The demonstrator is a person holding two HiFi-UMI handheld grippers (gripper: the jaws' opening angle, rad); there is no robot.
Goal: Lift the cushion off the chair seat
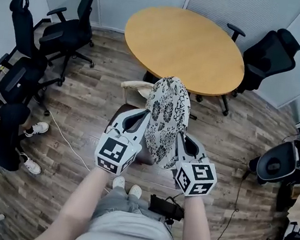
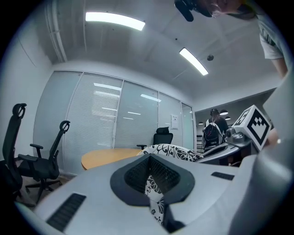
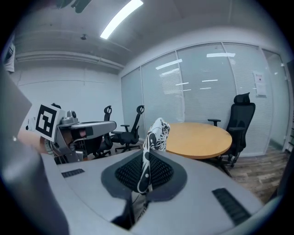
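While the wooden floor (image 1: 73, 117) and the round table (image 1: 184, 44) take up most of the room, your work sits just in front of the table's near edge, where the chair (image 1: 135, 89) stands with its brown seat (image 1: 119, 110) showing below your hands. The black-and-white patterned cushion (image 1: 165, 119) is not lying on that seat. It hangs above it, between your two tools, and judging from the head view it already looks clear of the seat. Its long axis runs away from you toward the table, so it lies straight ahead of both tools, and neither hand is nearer than the other. The left gripper (image 1: 139, 122) has its jaws closed on the cushion's left side edge, with patterned fabric pinched between the dark pads in the left gripper view. The right gripper (image 1: 182, 143) is likewise clamped on the right side edge, where a thin fold of fabric stands up between its pads in the right gripper view. Any further lift should keep both hands level, or the cushion will likely twist.
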